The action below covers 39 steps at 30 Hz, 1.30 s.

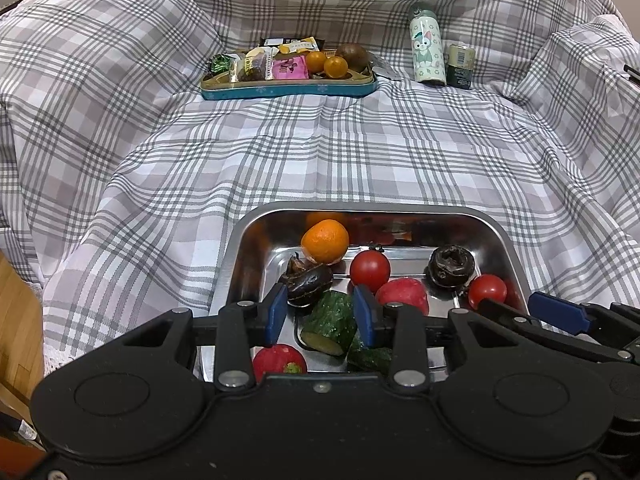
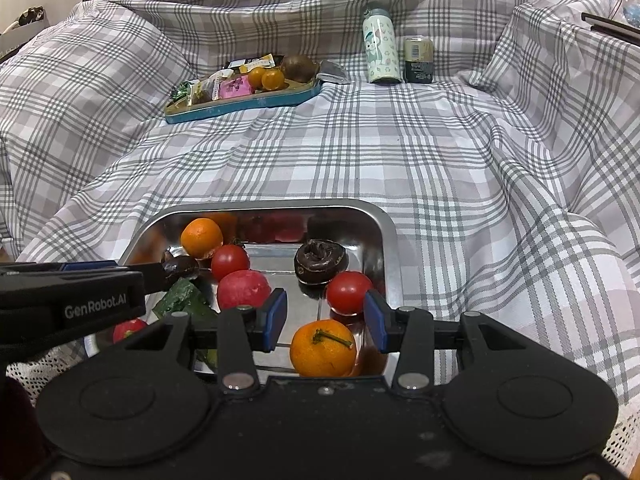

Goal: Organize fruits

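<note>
The open right hand-held gripper (image 2: 325, 322) straddles the round stemmed orange mandarin (image 2: 322, 348) at the shiny steel tray's (image 2: 394, 264) near edge; the open left hand-held gripper (image 1: 320, 312) flanks a green cucumber chunk (image 1: 330, 322).

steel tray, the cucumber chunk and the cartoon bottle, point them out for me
steel tray (image 1: 360, 210): left wrist view, on its far rim.
cucumber chunk (image 1: 332, 314): left wrist view, on its green skin between the open blue pads.
cartoon bottle (image 2: 379, 54): right wrist view, mid-body on the printed figure.
</note>
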Each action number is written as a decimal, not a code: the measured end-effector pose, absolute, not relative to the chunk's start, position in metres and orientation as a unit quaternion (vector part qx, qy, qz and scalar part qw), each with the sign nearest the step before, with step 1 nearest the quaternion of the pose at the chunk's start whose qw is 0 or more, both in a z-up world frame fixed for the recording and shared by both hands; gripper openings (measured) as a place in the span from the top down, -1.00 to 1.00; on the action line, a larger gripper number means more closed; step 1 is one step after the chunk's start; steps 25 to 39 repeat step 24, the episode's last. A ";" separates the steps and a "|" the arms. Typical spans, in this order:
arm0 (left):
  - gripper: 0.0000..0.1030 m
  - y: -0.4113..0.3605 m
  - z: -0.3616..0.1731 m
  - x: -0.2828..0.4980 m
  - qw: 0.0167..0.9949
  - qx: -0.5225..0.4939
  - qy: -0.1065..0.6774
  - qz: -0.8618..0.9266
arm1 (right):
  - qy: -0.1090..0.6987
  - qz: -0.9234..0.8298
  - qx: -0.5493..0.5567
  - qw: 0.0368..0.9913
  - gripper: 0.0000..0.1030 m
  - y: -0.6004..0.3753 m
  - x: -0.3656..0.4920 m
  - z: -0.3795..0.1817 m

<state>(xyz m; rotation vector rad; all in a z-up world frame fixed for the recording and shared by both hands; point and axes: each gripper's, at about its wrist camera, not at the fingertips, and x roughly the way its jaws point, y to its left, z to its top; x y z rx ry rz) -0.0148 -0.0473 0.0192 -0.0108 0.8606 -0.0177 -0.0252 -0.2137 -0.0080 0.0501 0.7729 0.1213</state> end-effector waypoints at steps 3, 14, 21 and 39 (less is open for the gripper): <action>0.13 -0.047 0.019 -0.013 0.908 -0.004 0.418 -0.008 | 0.378 0.060 0.024 0.924 0.14 -0.213 -0.024 -0.008; 0.13 -0.046 0.016 -0.006 0.903 -0.006 0.430 -0.010 | 0.387 0.064 0.028 0.920 0.14 -0.213 -0.017 -0.007; 0.13 -0.046 0.015 -0.002 0.901 -0.009 0.433 -0.012 | 0.392 0.066 0.031 0.917 0.14 -0.212 -0.013 -0.008; 0.13 -0.047 0.015 -0.001 0.903 -0.008 0.430 -0.012 | 0.394 0.066 0.031 0.916 0.14 -0.212 -0.012 -0.008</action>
